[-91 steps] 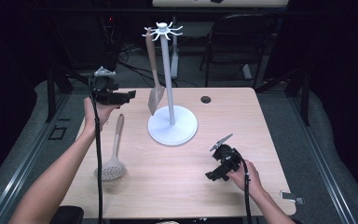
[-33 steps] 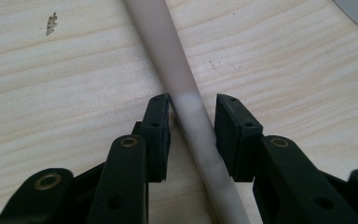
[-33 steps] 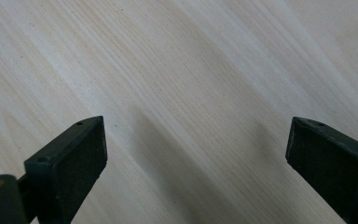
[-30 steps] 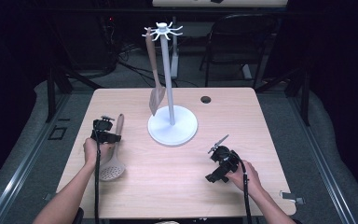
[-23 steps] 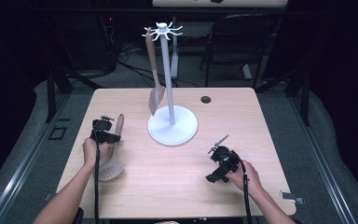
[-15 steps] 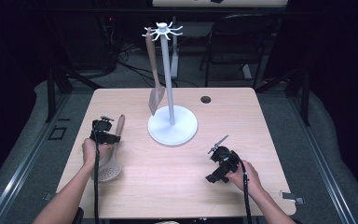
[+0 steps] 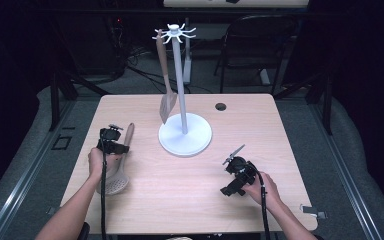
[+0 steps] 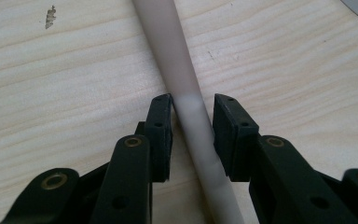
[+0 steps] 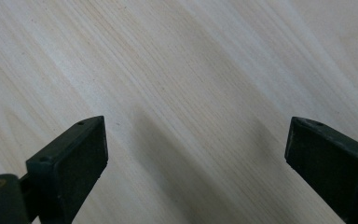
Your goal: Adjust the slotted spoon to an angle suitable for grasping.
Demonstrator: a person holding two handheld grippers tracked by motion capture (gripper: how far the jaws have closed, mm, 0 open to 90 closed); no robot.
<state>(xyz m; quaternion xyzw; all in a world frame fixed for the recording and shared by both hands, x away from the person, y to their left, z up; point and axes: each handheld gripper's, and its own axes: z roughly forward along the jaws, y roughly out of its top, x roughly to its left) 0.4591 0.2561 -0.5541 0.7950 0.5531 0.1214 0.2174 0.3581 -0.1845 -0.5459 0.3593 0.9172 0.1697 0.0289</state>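
Jaws of our left gripper [image 7: 114, 141] straddle the handle of the slotted spoon [image 8: 186, 107], one pad against it and the other just off it, not yet clamped. We see the spoon lying flat on the table [image 7: 280, 130] at its left side, its head toward us. Our right gripper [image 7: 237, 172] rests on bare wood with jaws spread wide, well apart from the white stand [image 7: 185, 135].

Bright overhead light on the table [image 7: 180, 185], dark surroundings, soft shadows.
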